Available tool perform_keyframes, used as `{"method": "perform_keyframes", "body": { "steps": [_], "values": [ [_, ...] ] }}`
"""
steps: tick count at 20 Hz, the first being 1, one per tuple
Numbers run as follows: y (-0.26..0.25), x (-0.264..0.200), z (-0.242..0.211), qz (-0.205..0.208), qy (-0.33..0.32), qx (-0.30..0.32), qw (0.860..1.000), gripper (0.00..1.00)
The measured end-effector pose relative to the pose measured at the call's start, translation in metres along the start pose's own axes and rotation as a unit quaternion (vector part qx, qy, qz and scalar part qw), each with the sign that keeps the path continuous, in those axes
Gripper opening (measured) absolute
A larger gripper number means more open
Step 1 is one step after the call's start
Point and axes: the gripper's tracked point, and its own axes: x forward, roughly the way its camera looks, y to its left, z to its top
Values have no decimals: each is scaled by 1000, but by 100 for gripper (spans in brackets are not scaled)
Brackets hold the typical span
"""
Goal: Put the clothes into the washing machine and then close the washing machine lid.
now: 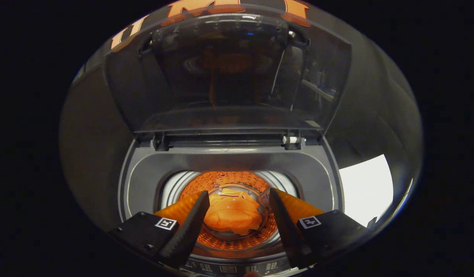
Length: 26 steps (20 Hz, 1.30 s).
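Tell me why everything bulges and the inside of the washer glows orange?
In the gripper view, the fisheye lens bends the washing machine's rim; the orange garment tints the drum between the open gripper fingers; the raised lid carries dim reflections; a white patch beside the machine is overexposed.

Dim booth; drum [231, 215] glows orange (lit inside); lid [229, 73] reflective; fisheye-curved edges.
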Motion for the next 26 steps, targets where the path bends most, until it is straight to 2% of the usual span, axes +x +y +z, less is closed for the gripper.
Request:
{"method": "perform_keyframes", "body": {
  "steps": [4,15,22,26],
  "values": [
    [-9,-41,28,-9,-25,3,1000,99],
    [-2,-148,139,14,-112,7,994,99],
    [2,-183,230,13,-194,-1,981,99],
    [10,-181,266,7,-221,-21,975,99]
  ]
}}
